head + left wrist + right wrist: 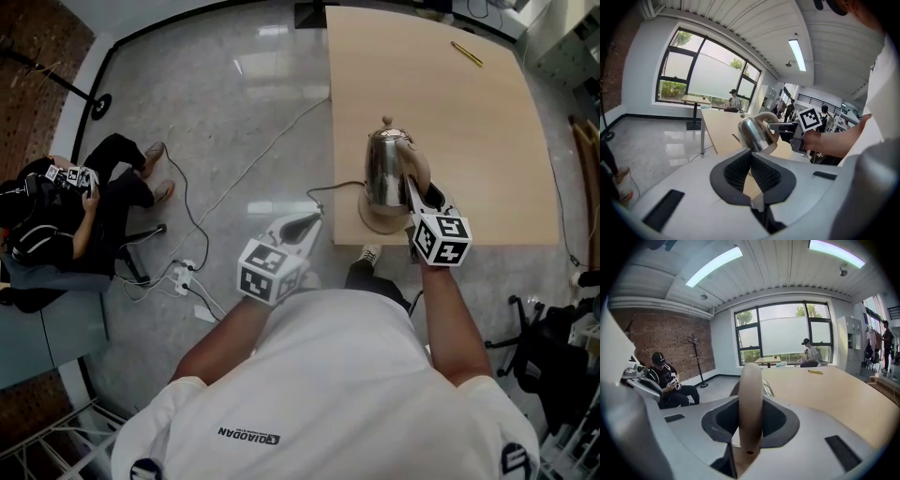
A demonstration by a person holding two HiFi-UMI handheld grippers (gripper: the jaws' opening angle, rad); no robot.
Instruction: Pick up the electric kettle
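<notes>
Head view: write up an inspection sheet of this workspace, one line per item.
Surface: wooden table.
Job's things: steel kettle, tilted, over its round base at the table's near edge.
Clutter: one yellow pencil at the far side.
Grippers: right gripper shut on the kettle's handle; left gripper shut, nothing in it, off the table.
Cables: cord leaves the base toward the floor; power strip lies there.
Surroundings: seated person at left.
</notes>
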